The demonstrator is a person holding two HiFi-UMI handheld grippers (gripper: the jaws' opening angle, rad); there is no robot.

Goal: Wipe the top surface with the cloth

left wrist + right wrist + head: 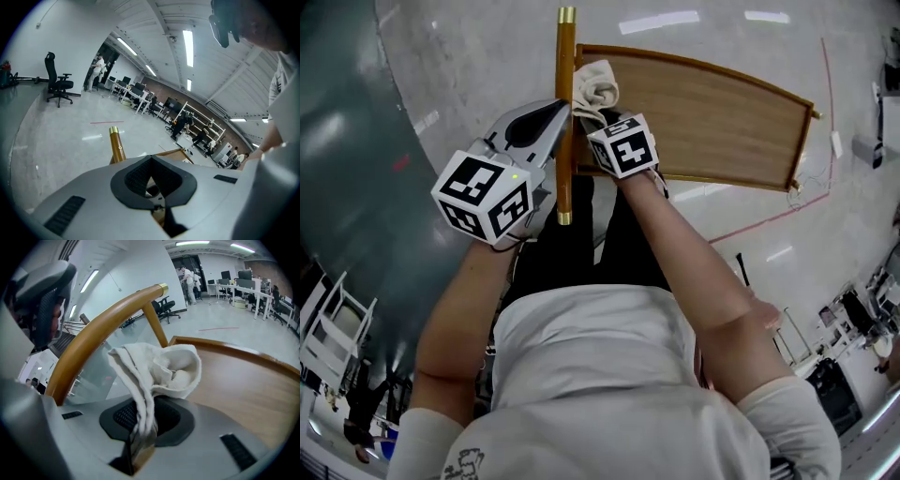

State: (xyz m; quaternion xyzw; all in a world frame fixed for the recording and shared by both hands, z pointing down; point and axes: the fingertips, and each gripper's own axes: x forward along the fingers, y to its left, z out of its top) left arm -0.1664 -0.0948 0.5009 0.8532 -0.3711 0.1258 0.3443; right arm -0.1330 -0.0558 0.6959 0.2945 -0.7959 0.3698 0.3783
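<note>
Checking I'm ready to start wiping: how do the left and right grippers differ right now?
The right gripper is shut on the white cloth; the left gripper is shut with nothing between its jaws. In the head view the right gripper sits on the wooden top's side of the brass-tipped wooden bar, the left gripper on the bar's other side, off the top. Both are close to the bar.

No legible text, label, number or sign in any view
</note>
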